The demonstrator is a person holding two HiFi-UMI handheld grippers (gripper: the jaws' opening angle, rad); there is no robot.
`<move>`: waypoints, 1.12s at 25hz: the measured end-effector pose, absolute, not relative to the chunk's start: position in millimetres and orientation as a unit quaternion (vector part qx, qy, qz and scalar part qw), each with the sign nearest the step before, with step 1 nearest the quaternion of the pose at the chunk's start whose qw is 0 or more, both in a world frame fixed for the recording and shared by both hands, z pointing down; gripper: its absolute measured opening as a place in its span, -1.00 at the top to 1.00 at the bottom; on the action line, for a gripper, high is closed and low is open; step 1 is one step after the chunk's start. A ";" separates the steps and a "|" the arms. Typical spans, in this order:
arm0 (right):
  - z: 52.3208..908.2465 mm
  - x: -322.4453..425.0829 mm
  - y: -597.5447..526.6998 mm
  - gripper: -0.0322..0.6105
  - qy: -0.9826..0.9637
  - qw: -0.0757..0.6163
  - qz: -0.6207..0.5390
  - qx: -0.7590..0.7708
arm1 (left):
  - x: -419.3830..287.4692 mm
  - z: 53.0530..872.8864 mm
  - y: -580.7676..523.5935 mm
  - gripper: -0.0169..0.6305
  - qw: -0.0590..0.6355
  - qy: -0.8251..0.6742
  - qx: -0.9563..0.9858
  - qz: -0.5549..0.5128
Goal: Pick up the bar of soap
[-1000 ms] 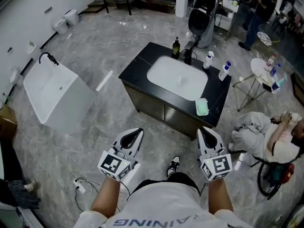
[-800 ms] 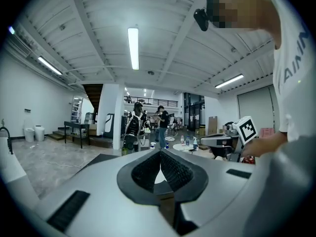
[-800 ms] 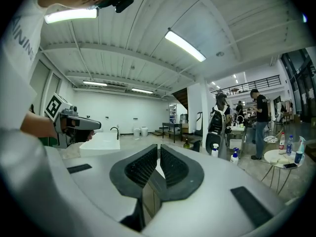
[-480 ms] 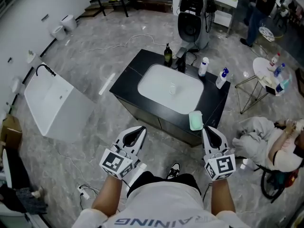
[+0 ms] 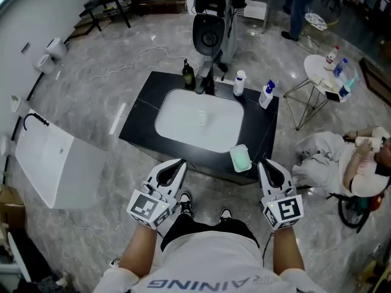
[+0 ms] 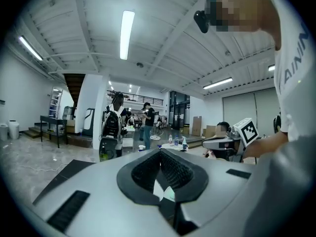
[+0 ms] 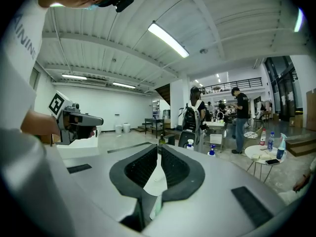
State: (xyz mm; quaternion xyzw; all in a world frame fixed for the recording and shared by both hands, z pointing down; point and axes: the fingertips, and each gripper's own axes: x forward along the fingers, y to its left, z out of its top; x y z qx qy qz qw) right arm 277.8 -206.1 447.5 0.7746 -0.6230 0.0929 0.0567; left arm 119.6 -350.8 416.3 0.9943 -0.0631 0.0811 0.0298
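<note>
Two grippers clenched on nothing: left gripper (image 5: 178, 163) and right gripper (image 5: 265, 163), just short of the counter's (image 5: 143, 112) near edge. Bar of soap (image 5: 240, 159) at its near right corner, just left of the right gripper.

Head view looks steeply down; gripper views face the counter (image 5: 139, 126) level.

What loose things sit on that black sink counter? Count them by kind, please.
Dark bottle: 1
White bottles with blue tops: 2
Pale green bar of soap: 1
Total: 4
</note>
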 end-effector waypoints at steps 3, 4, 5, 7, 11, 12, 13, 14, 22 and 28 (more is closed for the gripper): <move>446.3 280.6 -216.0 0.81 -0.586 0.061 0.099 0.802 | 133.5 422.3 -371.7 0.91 0.031 -0.019 0.996 0.082; 445.8 279.1 -221.2 0.81 -0.575 0.061 0.102 0.809 | 136.7 423.9 -379.5 0.91 0.028 -0.005 0.996 0.083; 445.3 276.2 -227.0 0.81 -0.566 0.062 0.104 0.816 | 138.7 425.0 -387.4 0.91 0.023 0.009 0.996 0.085; 443.9 269.3 -239.4 0.81 -0.549 0.071 0.106 0.826 | 140.5 426.4 -403.9 0.91 0.015 0.033 0.996 0.087; 442.9 260.1 -257.3 0.81 -0.508 0.075 0.109 0.851 | 142.0 428.7 -434.7 0.91 0.020 0.075 0.994 0.082; 444.2 258.1 -259.0 0.81 -0.499 0.076 0.112 0.856 | 142.3 429.7 -439.0 0.91 0.022 0.083 0.993 0.082; 446.2 256.4 -259.7 0.81 -0.492 0.078 0.115 0.859 | 142.4 430.9 -441.6 0.91 0.025 0.090 0.992 0.081; 448.2 255.2 -259.7 0.81 -0.486 0.082 0.119 0.862 | 142.5 432.1 -443.2 0.91 0.027 0.096 0.992 0.081; 483.0 265.6 -253.8 0.80 -0.474 0.139 0.164 0.854 | 146.0 446.4 -435.2 0.91 0.044 0.110 0.989 0.093; 545.0 279.1 -248.7 0.36 -0.499 0.190 0.249 0.808 | 148.1 466.6 -421.2 0.91 0.063 0.093 0.986 0.120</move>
